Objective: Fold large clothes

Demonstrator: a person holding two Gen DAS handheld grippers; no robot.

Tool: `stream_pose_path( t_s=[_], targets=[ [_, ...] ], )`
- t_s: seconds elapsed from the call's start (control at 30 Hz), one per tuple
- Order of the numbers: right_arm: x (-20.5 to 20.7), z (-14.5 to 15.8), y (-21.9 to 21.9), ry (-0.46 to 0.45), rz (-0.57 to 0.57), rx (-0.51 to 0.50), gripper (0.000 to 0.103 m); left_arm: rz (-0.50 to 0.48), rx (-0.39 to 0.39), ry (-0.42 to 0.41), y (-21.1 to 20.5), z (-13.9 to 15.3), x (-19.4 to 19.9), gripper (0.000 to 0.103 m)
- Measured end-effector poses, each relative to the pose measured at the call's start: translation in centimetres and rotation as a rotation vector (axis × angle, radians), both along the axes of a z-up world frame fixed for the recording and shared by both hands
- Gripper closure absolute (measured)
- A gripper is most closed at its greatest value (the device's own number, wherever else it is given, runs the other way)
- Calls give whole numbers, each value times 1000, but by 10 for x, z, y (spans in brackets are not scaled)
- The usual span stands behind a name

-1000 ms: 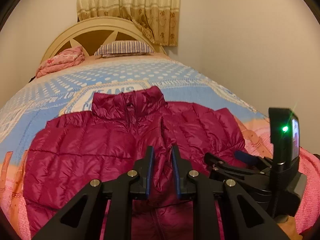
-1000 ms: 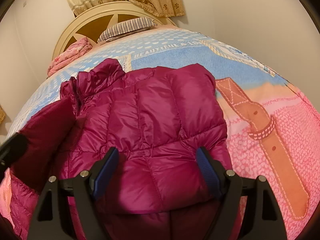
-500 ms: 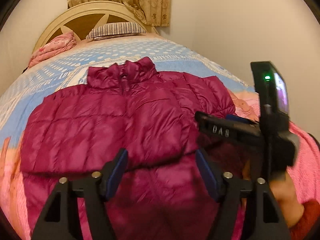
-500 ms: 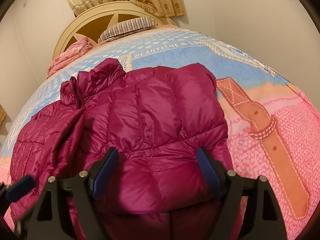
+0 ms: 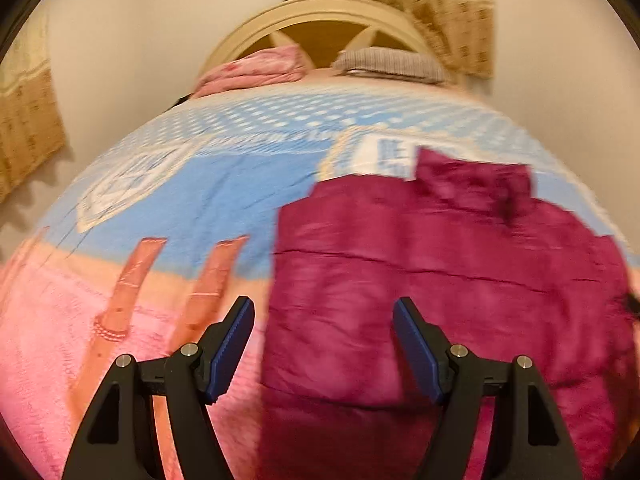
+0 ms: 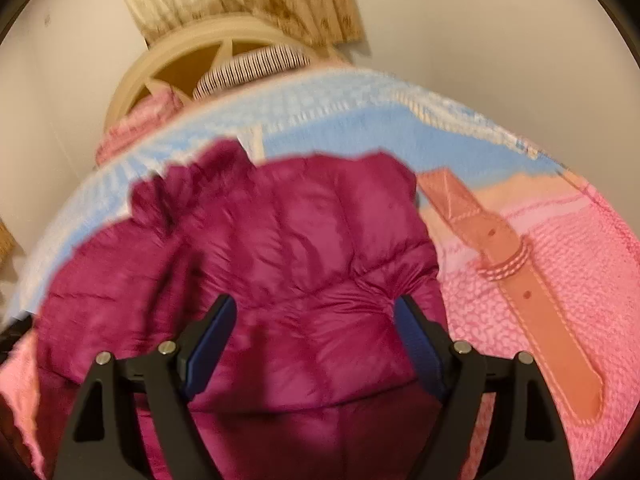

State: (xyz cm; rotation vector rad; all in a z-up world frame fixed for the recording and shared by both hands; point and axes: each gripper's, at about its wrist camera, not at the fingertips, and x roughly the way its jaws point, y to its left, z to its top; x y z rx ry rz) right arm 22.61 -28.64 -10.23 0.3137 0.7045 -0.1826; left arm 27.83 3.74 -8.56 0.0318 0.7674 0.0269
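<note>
A magenta quilted puffer jacket (image 5: 440,280) lies flat on the bed, collar toward the headboard, its sides folded in over the body. My left gripper (image 5: 324,344) is open and empty, above the jacket's left edge near the hem. The jacket (image 6: 304,280) fills the middle of the right wrist view. My right gripper (image 6: 316,340) is open and empty, above the jacket's right lower part. Both views are blurred by motion.
The bed has a blue and pink printed cover (image 5: 180,208) with orange strap shapes (image 6: 516,288). A folded pink blanket (image 5: 256,68) and a striped pillow (image 5: 392,64) lie by the cream headboard (image 5: 328,12). Walls stand close on both sides.
My left gripper opened, let go of the jacket's front panel, and swung left past the jacket's edge. My right gripper stayed open and shifted slightly.
</note>
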Motion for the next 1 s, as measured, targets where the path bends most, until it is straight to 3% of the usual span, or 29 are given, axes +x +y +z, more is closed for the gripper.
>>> stream_pose_path(
  t_s=[0.13, 0.27, 0.37, 0.4, 0.47, 0.63, 0.8, 1.0],
  targets=[
    [-6, 21, 22, -68, 78, 90, 19, 33, 15, 21, 3, -22, 8, 31],
    [15, 16, 51, -1, 132, 98, 19, 38, 42, 21, -1, -32, 7, 31],
    [27, 4, 70, 43, 152, 47, 19, 39, 61, 24, -4, -35, 5, 30],
    [31, -1, 75, 64, 158, 28, 22, 40, 61, 28, -3, -36, 5, 28],
    [35, -9, 82, 90, 178, 10, 54, 48, 52, 35, -1, -39, 7, 24],
    [30, -10, 91, 84, 212, -45, 80, 56, 30, 54, 2, -43, 10, 18],
    [12, 3, 97, 45, 223, -133, 85, 53, 4, 60, 5, -44, 11, 14],
    [17, -27, 87, 117, 203, -112, 83, 39, 31, 60, -1, -45, 11, 10]
  ],
)
